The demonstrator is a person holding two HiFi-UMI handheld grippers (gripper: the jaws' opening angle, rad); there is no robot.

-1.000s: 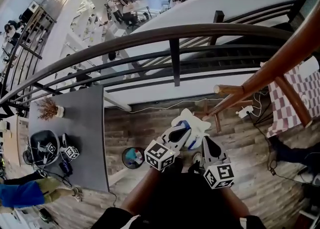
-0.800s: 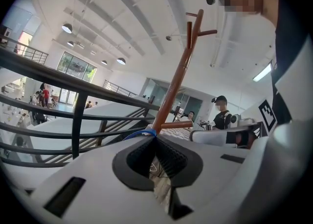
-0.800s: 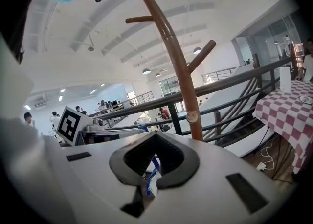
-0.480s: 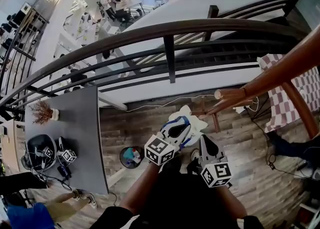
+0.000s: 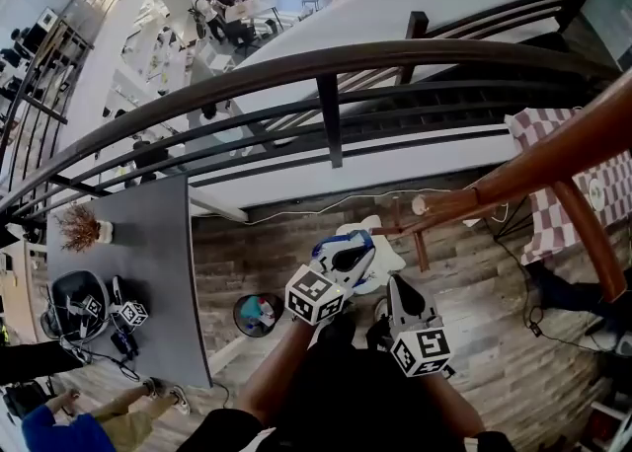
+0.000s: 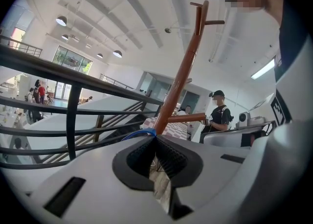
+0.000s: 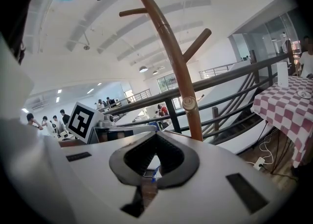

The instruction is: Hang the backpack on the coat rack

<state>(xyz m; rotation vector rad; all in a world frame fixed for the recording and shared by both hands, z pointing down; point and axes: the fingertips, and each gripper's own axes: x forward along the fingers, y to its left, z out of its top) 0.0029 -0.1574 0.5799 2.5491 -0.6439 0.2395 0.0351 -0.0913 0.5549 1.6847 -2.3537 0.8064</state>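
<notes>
Head view: backpack is mostly covered by the left tongs, with only a white patch and the blue strap showing. The rack pole is cut off by the right frame edge. In the right gripper view a blue sliver shows in the gap behind the tips; can't tell what it is or whether it's pinched. Left tongs are closed on the strap, right at the tips, and the pack hangs under them, left of and below the rack's low peg, not touching it. Right tongs have their tips together, below the rack's peg, on the pack's near side. In the left gripper view the rack pole rises straight beyond the tips. Versus a second ago in the head view, the pack and left tongs sit closer to the rack's low peg tip, and the grip on the strap is unchanged.
</notes>
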